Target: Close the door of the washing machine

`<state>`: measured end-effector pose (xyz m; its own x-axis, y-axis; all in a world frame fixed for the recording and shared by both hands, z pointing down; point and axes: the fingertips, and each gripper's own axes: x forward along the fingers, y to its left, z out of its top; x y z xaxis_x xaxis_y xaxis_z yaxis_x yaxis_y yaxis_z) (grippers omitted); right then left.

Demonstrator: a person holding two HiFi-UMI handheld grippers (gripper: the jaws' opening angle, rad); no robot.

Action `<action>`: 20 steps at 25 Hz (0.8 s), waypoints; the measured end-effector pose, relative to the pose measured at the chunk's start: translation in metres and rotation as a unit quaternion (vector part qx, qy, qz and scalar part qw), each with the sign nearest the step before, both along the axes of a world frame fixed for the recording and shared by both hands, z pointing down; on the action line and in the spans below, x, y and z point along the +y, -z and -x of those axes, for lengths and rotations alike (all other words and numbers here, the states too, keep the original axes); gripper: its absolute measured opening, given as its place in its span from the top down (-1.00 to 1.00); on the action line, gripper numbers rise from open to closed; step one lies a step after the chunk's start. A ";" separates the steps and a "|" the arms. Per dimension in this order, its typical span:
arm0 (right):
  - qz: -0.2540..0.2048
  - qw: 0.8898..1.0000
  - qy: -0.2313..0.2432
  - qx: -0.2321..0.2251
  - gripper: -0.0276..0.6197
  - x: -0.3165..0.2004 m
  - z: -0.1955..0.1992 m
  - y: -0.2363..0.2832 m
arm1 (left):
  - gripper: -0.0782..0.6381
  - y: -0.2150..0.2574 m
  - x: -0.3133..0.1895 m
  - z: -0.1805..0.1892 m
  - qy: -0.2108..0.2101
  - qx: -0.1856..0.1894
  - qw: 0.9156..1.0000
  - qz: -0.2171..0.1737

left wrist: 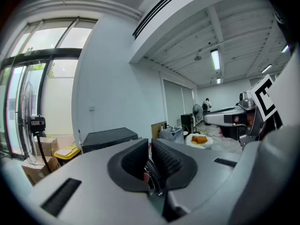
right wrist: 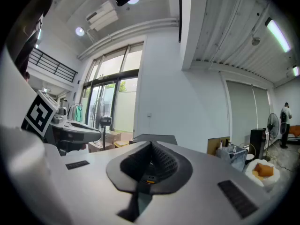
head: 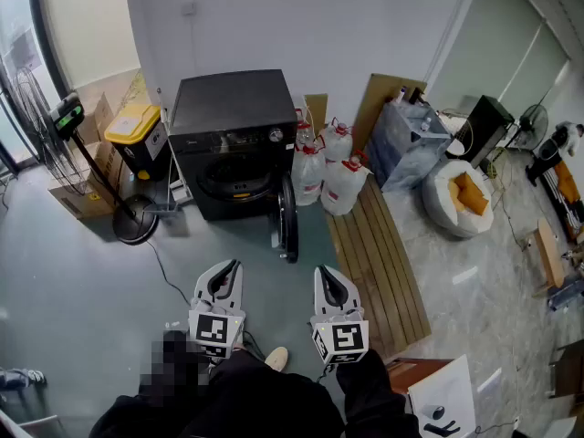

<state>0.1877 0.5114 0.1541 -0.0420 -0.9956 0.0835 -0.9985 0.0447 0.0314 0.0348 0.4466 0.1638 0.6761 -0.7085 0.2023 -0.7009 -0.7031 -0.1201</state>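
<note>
Left gripper (head: 234, 265), right gripper (head: 322, 271) side by side (washing machine (head: 232, 121) ahead); right closed, left barely parted, empty.

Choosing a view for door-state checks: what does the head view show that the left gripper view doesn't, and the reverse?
Head view only: the open door, the drum opening, the slatted wooden board on the floor.
Left gripper view only: the ceiling lamp and beams overhead.
Both: the washing machine seen by its dark top, and the yellow bin beside it.
</note>
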 end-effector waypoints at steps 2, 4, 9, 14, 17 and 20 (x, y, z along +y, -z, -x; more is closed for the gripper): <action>0.001 1.000 0.001 -0.001 0.87 -0.001 -0.001 -0.001 | 0.67 -0.002 0.001 -0.001 0.001 0.000 1.000 0.003; 0.001 1.000 0.002 -0.003 0.87 -0.003 -0.001 -0.003 | 0.68 -0.003 -0.001 -0.002 0.002 0.001 1.000 0.005; 0.013 1.000 -0.003 -0.010 0.86 -0.011 -0.003 -0.016 | 0.68 -0.010 -0.008 -0.003 0.001 -0.002 1.000 0.010; 0.038 0.999 -0.011 -0.013 0.87 -0.035 -0.010 -0.040 | 0.68 -0.029 -0.032 -0.012 -0.007 -0.008 1.000 0.024; 0.058 0.998 -0.021 -0.029 0.87 -0.059 -0.018 -0.059 | 0.68 -0.047 -0.059 -0.020 -0.010 -0.016 0.999 0.036; 0.070 0.996 -0.028 -0.041 0.86 -0.089 -0.021 -0.078 | 0.68 -0.066 -0.092 -0.023 -0.009 -0.020 0.998 0.051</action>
